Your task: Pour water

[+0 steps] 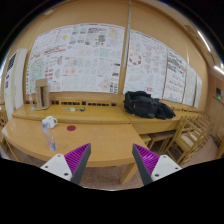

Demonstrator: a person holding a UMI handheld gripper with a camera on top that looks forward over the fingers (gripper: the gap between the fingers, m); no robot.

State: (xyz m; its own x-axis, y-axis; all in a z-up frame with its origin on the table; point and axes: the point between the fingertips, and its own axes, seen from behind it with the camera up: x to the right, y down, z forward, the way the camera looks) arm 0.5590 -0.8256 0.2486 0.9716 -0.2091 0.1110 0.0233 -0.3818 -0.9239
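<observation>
My gripper [110, 166] is open and empty, its purple pads [74, 158] spread wide and held above the floor short of a wooden table [105, 140]. On the table's left part, well beyond the left finger, stands a white cup-like object [48, 122]. Just in front of it is what looks like a clear bottle [52, 141], too small to tell for sure. A small red round thing [70, 127] lies to the right of the white object. Nothing is between the fingers.
A black bag [148, 105] lies on the far right part of the table. A wooden box [42, 96] stands at the back left. Wooden chairs [187, 135] stand to the right. The wall behind is covered with posters [90, 55].
</observation>
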